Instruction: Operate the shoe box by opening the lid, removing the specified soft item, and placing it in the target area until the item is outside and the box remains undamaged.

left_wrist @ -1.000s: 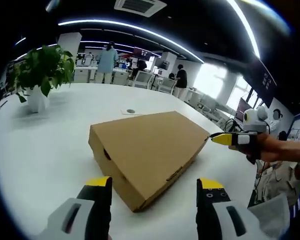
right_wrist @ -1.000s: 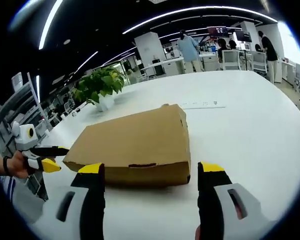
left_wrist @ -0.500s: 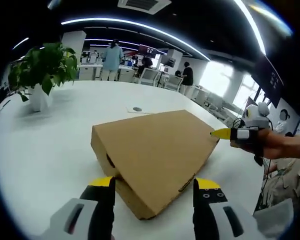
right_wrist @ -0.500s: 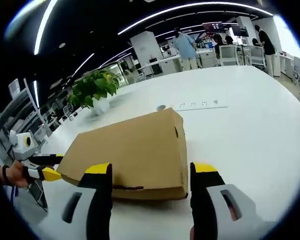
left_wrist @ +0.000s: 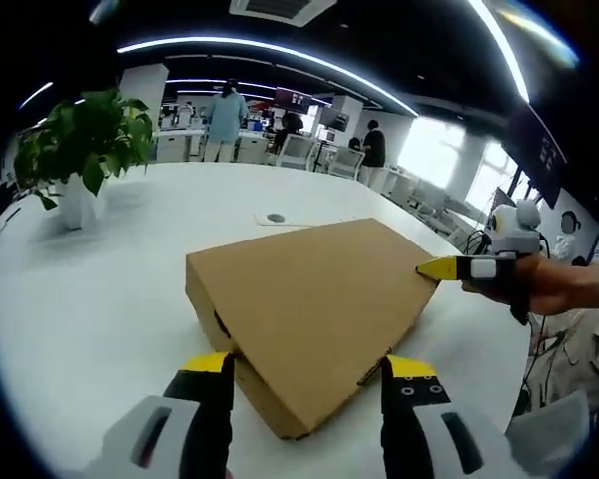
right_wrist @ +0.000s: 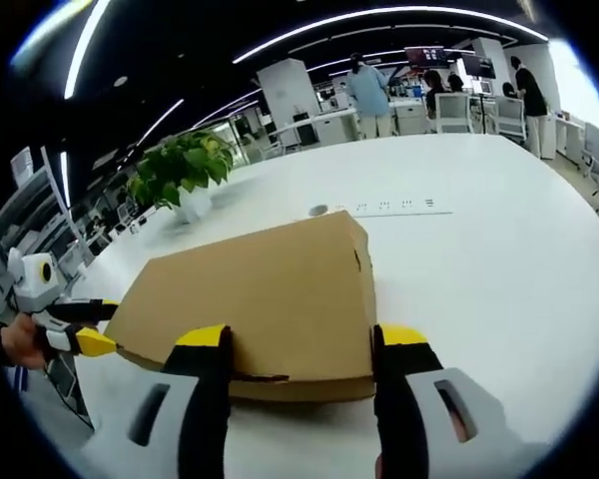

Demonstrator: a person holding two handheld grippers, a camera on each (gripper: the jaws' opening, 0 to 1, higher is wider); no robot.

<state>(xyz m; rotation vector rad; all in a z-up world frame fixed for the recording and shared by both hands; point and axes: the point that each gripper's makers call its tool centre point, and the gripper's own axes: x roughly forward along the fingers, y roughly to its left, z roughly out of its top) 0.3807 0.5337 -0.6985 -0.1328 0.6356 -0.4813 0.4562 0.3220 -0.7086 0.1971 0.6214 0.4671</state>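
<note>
A shut brown cardboard shoe box (left_wrist: 309,289) lies flat on the white table (left_wrist: 90,289), lid down. In the left gripper view its near corner sits between the yellow-tipped jaws of my left gripper (left_wrist: 307,371), which stands open. My right gripper (left_wrist: 466,268), held in a hand, reaches the box's far right corner. In the right gripper view the box (right_wrist: 270,284) lies just ahead. My right gripper (right_wrist: 301,341) is open, its jaws straddling the near edge at the box's right end. The left gripper (right_wrist: 75,327) shows at the box's left corner.
A potted green plant (left_wrist: 80,150) (right_wrist: 180,170) stands on the table beyond the box. A small round disc (left_wrist: 275,217) and a row of sockets (right_wrist: 394,206) sit in the table top behind it. People and desks (right_wrist: 379,95) are far back.
Both grippers have closed in on the box, which now sits larger and nearer between each pair of jaws. The box has not moved and its lid stays shut.
</note>
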